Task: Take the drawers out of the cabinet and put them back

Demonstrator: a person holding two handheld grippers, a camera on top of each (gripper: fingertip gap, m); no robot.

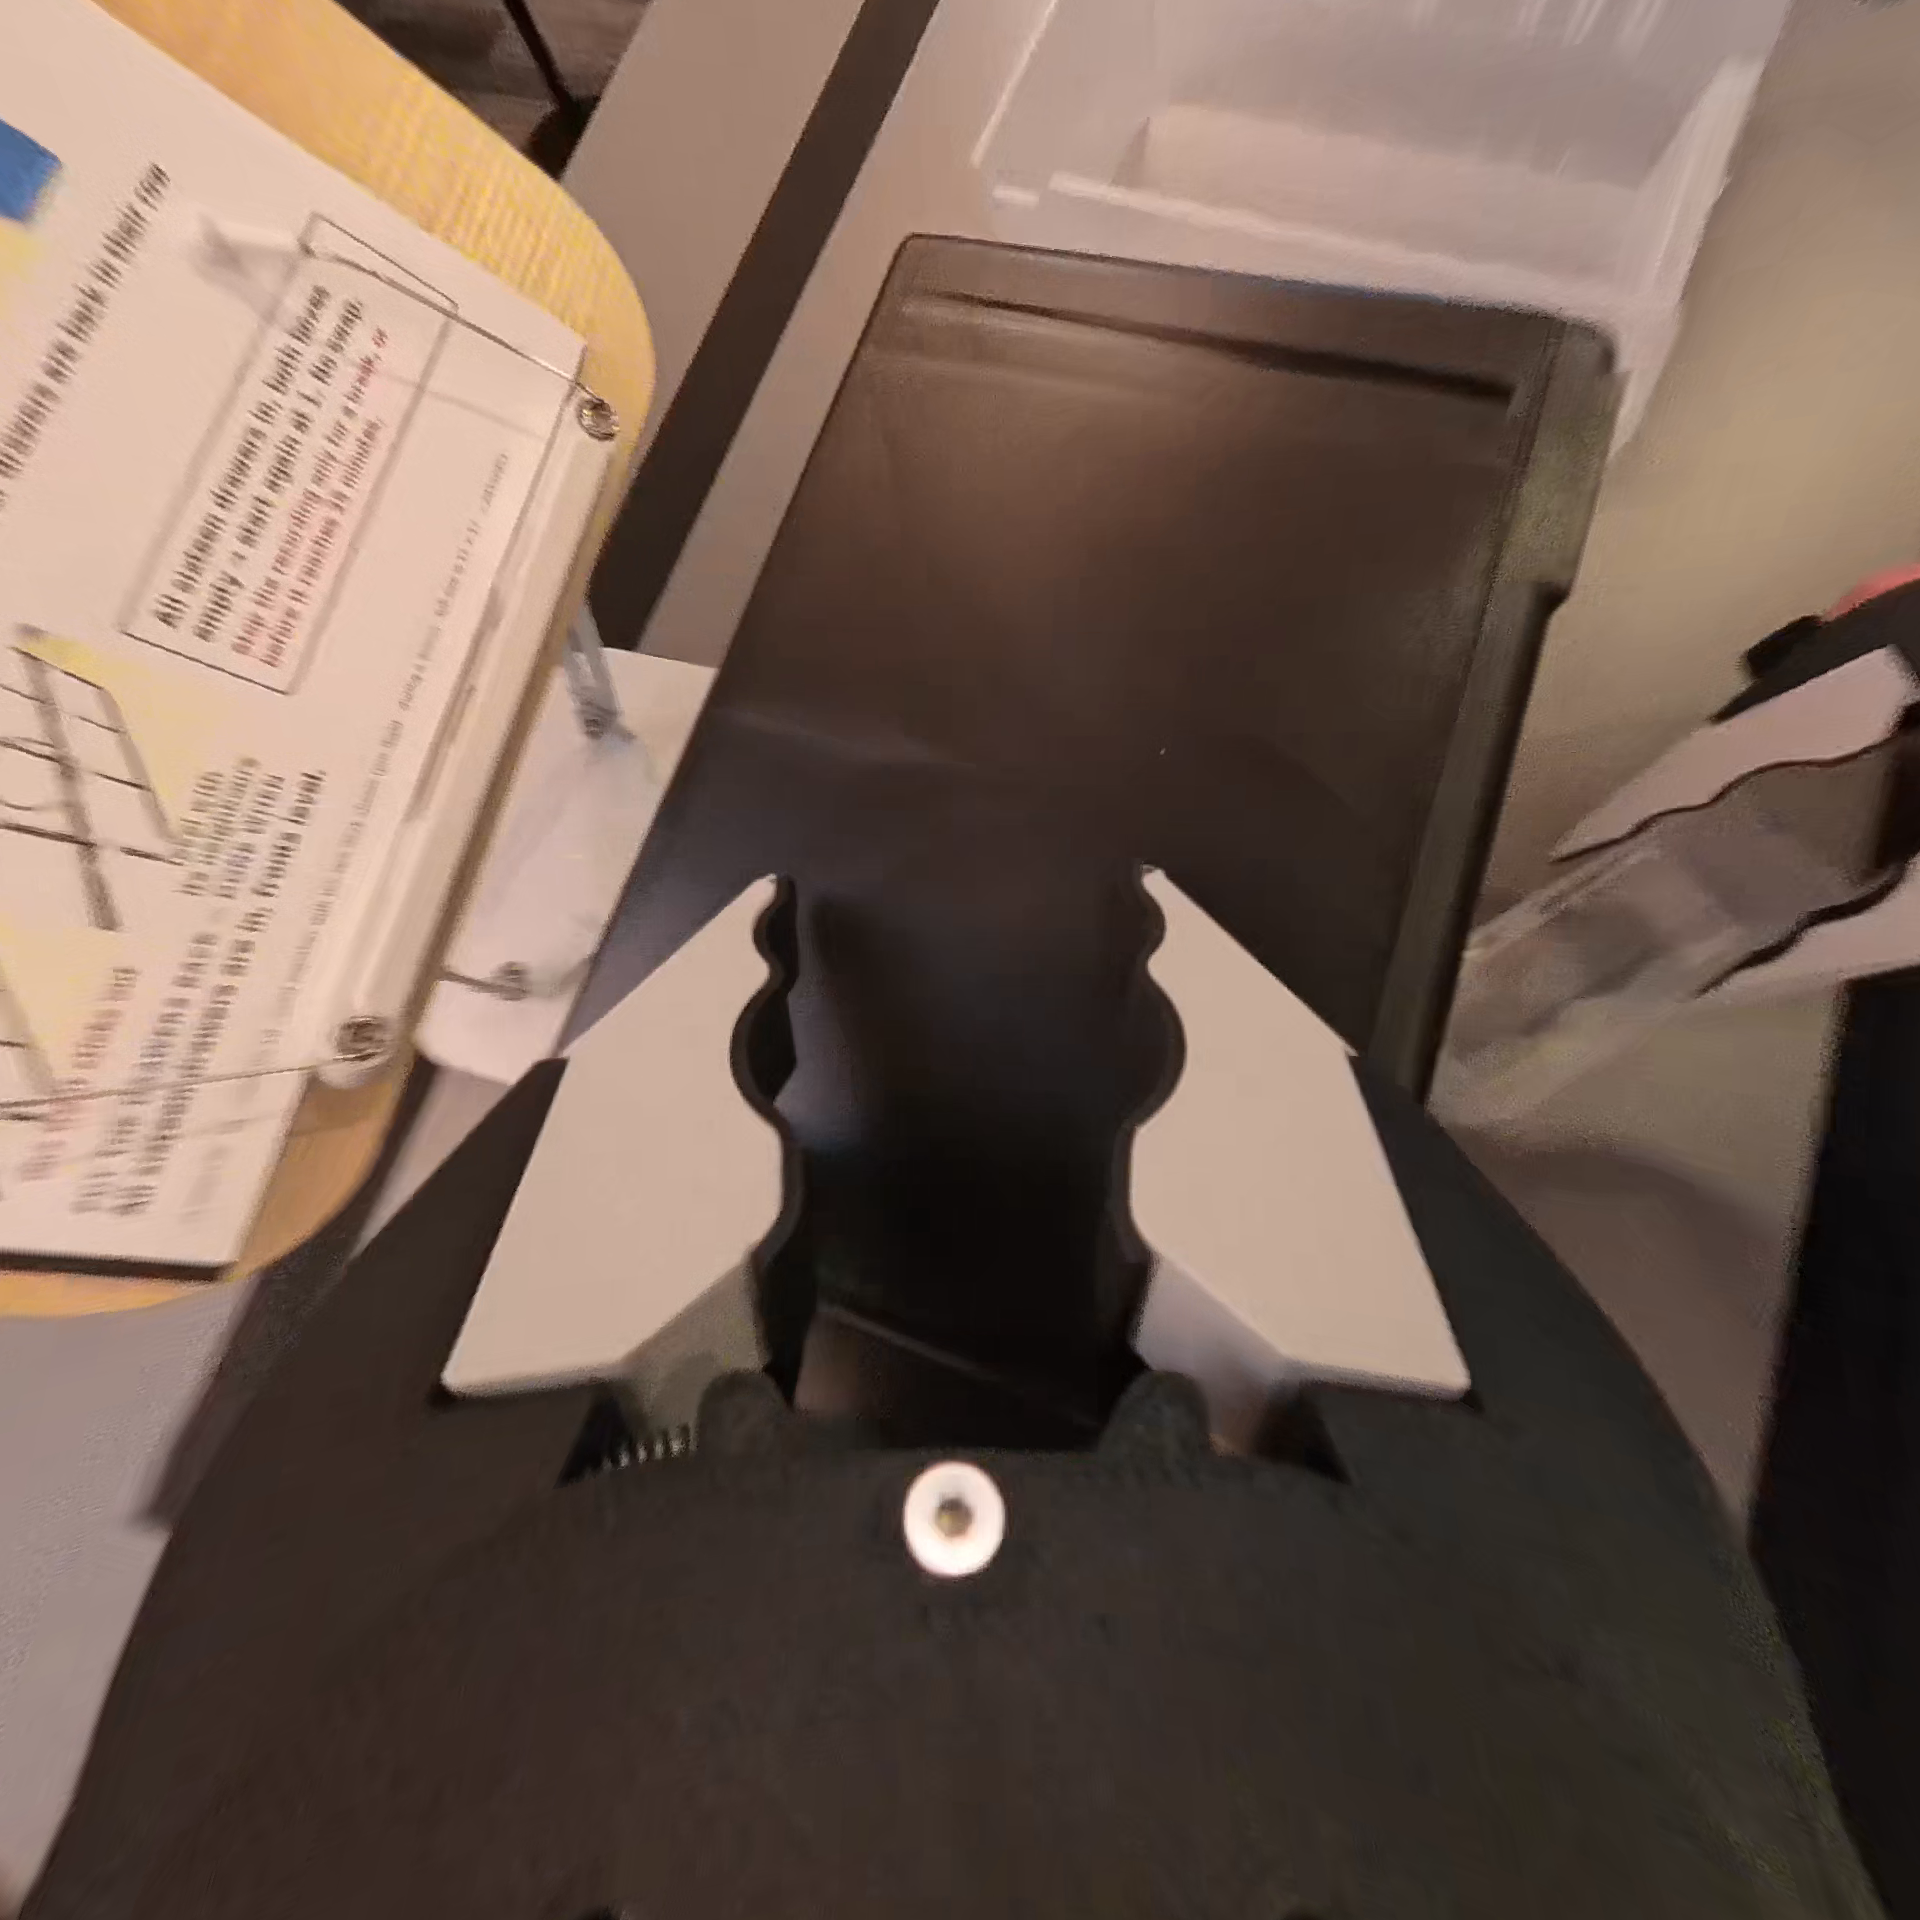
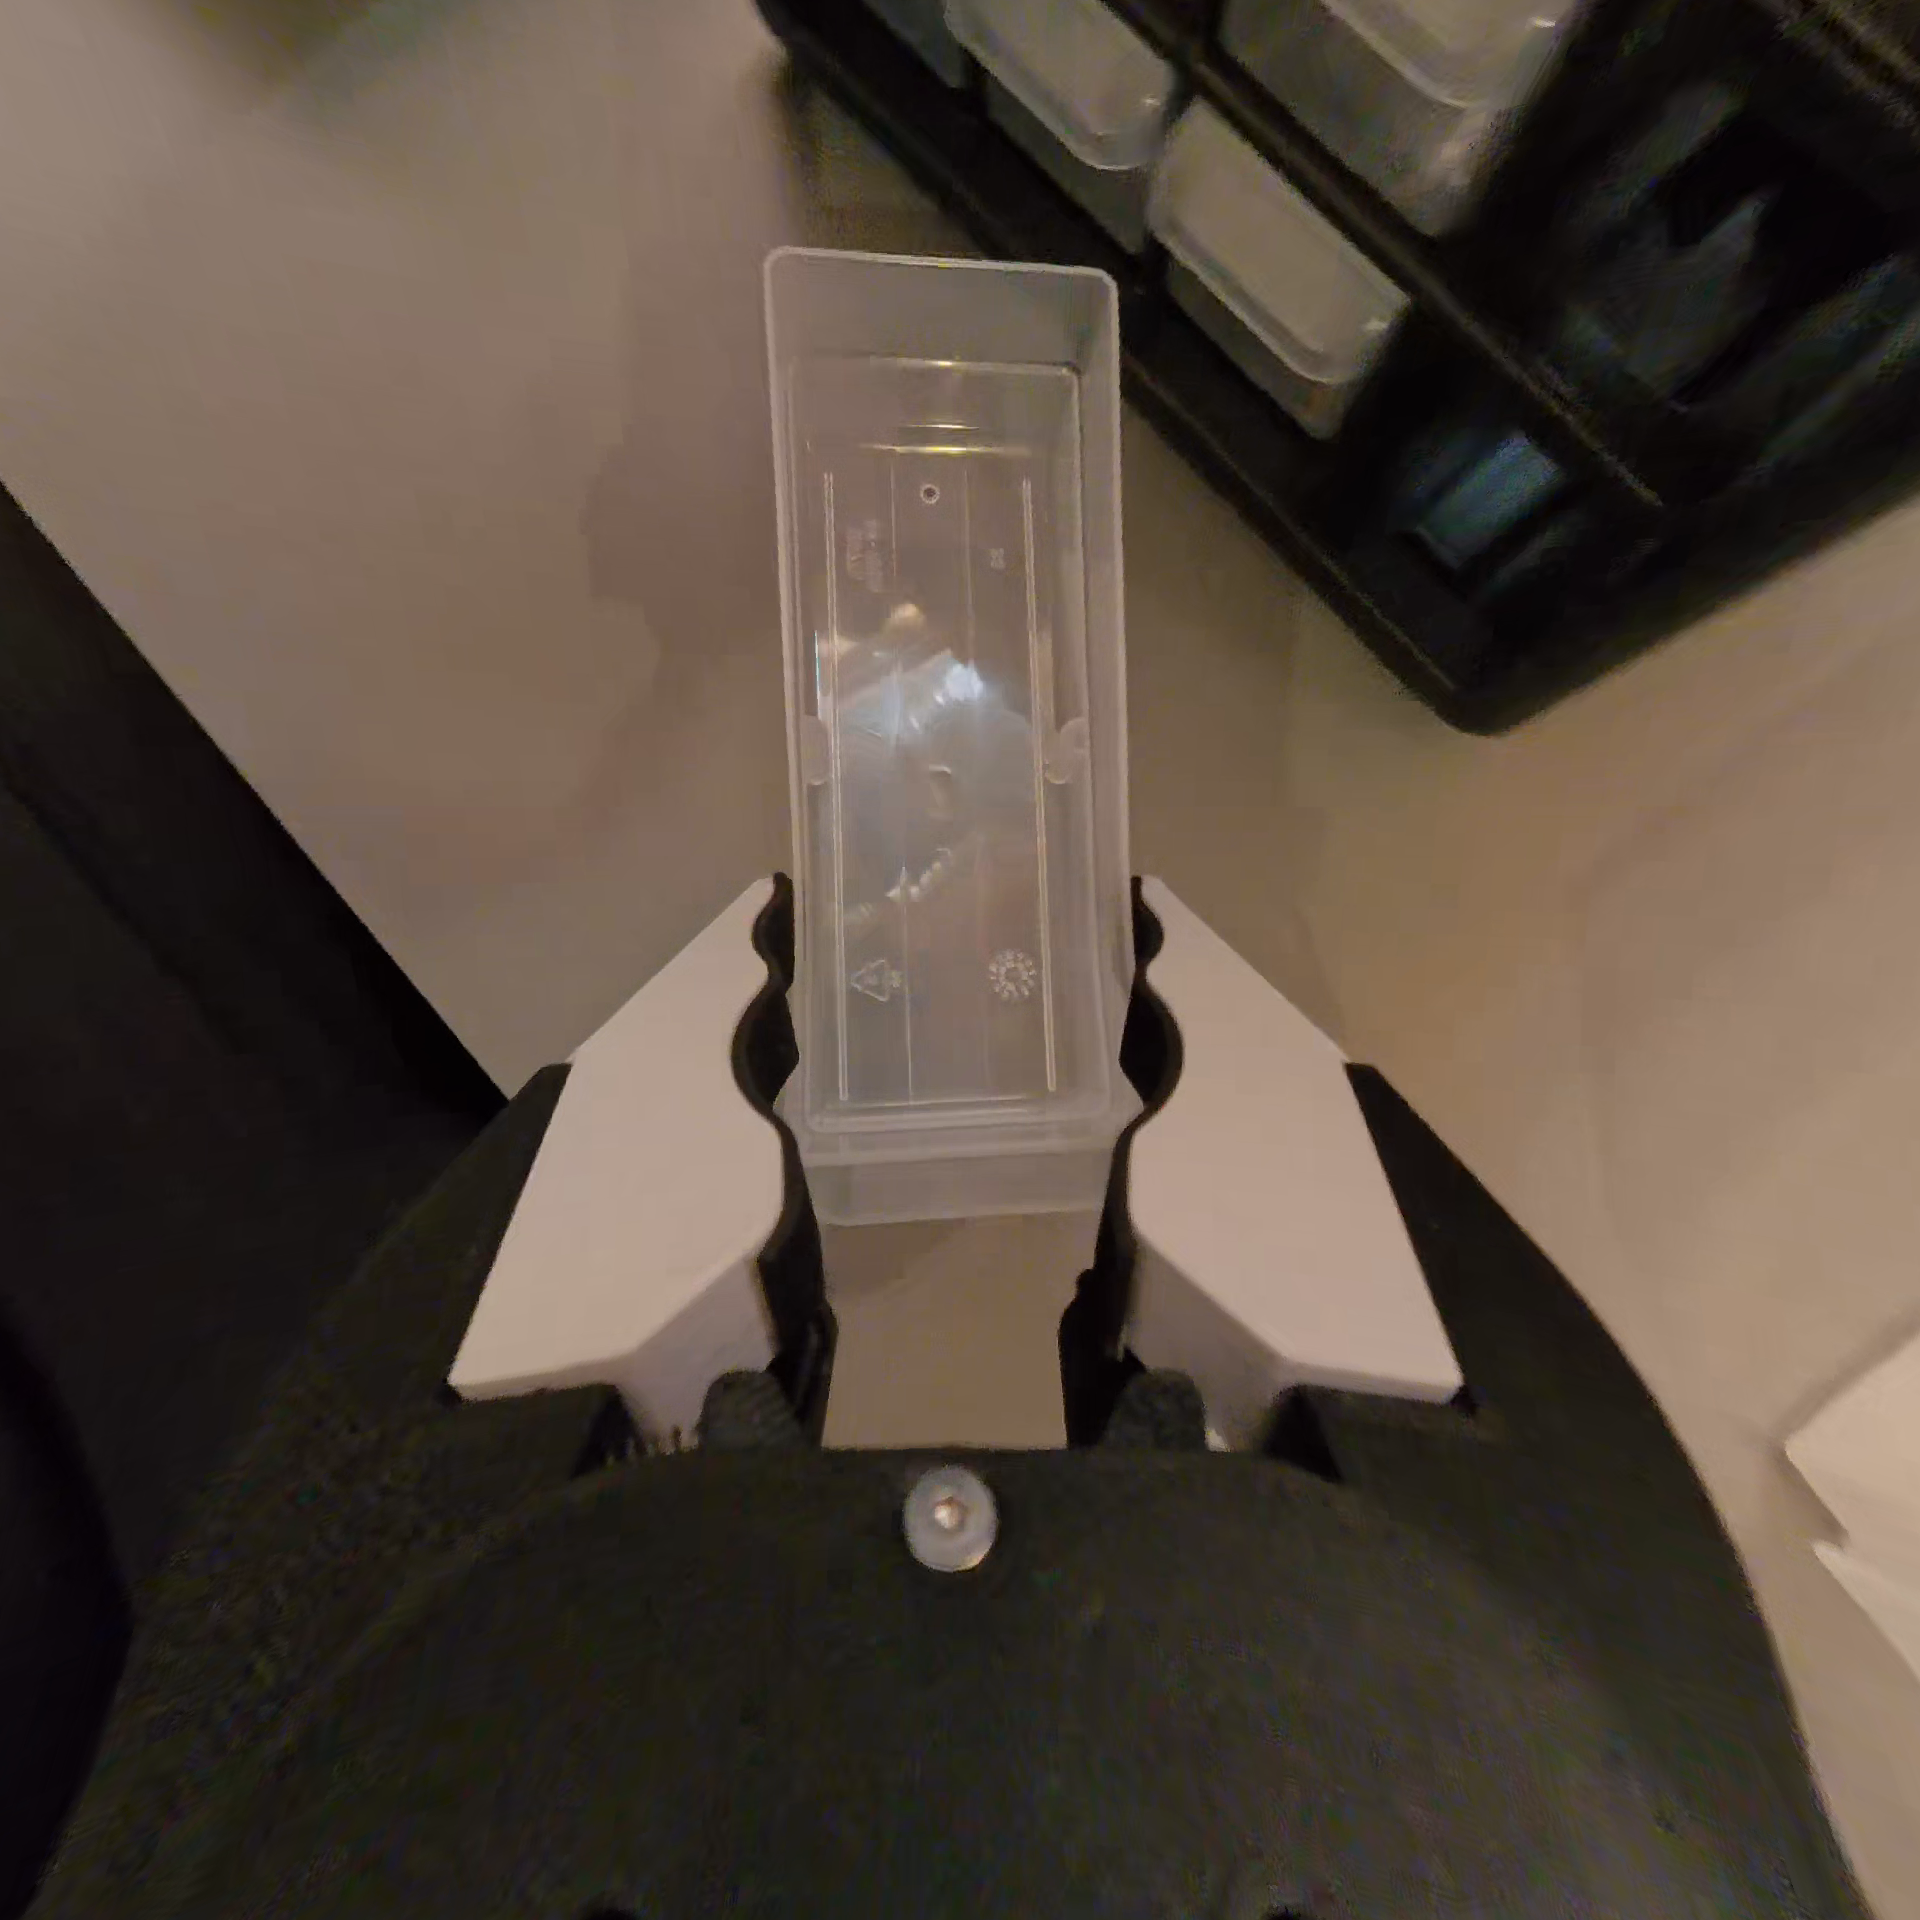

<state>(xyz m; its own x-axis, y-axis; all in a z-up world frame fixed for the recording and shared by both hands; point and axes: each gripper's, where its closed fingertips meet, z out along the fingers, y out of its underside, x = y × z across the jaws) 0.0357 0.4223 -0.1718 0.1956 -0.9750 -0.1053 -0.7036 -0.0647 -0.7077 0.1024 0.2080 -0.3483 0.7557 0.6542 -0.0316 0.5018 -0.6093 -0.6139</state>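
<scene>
1. Lying between the fingers of the right gripper [image 2: 956,997], a clear plastic drawer [image 2: 951,665] has its long axis running straight away from the camera, open side up, with its far end pointing up the frame and its near end nested between the dark finger pads [image 2: 764,1039].
2. Both pads of the right gripper press the drawer's side walls near its near end, so the gripper is closed to the drawer's width and has hold of it.
3. The drawer shows against the pale table [image 2: 416,468]; whether it rests on it I cannot tell.
4. The black cabinet [image 2: 1538,416] sits at upper right, set diagonally, with clear drawer fronts [image 2: 1278,301] showing in its slots and some slots dark.
5. In the left wrist view, the left gripper [image 1: 961,997] has its fingers set apart; a dark rectangular tray-like piece [image 1: 1174,582] fills the gap, but I cannot tell whether the pads touch it.
6. That piece's long axis also runs away from the camera.
7. Beyond it lies a blurred clear plastic container [image 1: 1351,156].
8. At left, a printed sheet [image 1: 239,644] rests on a light wooden board [image 1: 499,177].
</scene>
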